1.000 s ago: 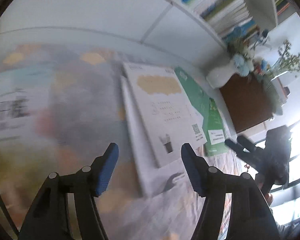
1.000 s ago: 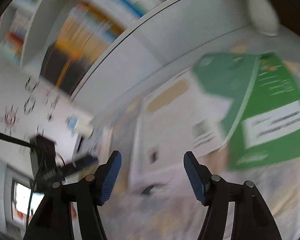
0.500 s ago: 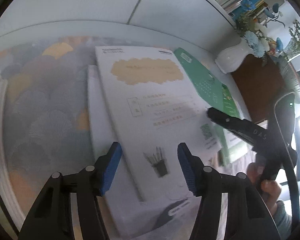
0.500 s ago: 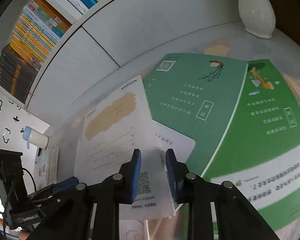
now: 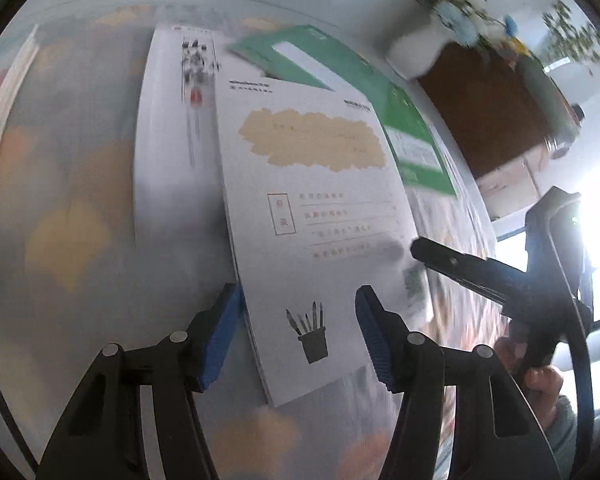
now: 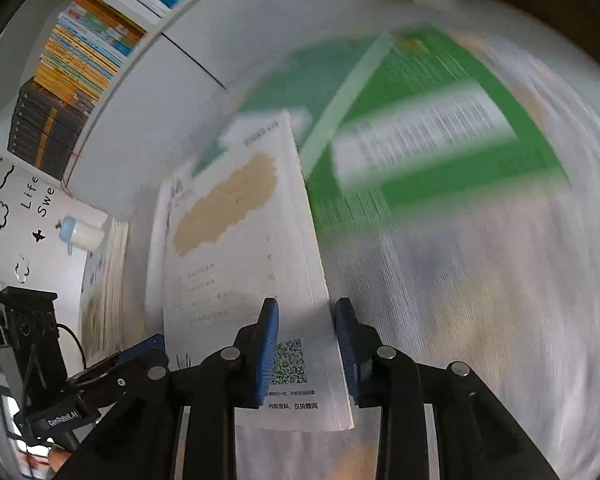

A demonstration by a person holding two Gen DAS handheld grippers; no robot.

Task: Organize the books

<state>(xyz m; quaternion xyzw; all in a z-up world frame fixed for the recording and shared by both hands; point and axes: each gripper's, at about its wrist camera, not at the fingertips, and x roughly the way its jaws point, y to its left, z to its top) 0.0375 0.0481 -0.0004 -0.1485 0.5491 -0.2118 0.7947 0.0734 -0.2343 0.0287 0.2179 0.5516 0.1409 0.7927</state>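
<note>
While gripped along its right edge, the white paperback book with a tan blotch and a pencil-pot drawing on its cover (image 5: 324, 216) sits at frame centre in both views, tilted and raised off the pale cloth with orange fan shapes (image 5: 60, 220). The right gripper (image 6: 305, 308) is narrow: its jaws closed in and have just eased apart a little, and the blue pads clamp the book's edge beside the QR code. The left gripper (image 5: 296, 296) stands about half wide, its jaws having just been closing. The book's lower end lies between them. The left pad is at the book's left edge and the right pad is over the cover, so there is no grip. A second white book (image 5: 168, 120) lies flat just left of it, partly underneath. A green booklet (image 5: 340, 68) lies at upper right, overlapped by the held book. A blurred white vase (image 5: 416, 56) is at far upper right. Shelved books (image 6: 80, 52) show at upper left of the right view.
</note>
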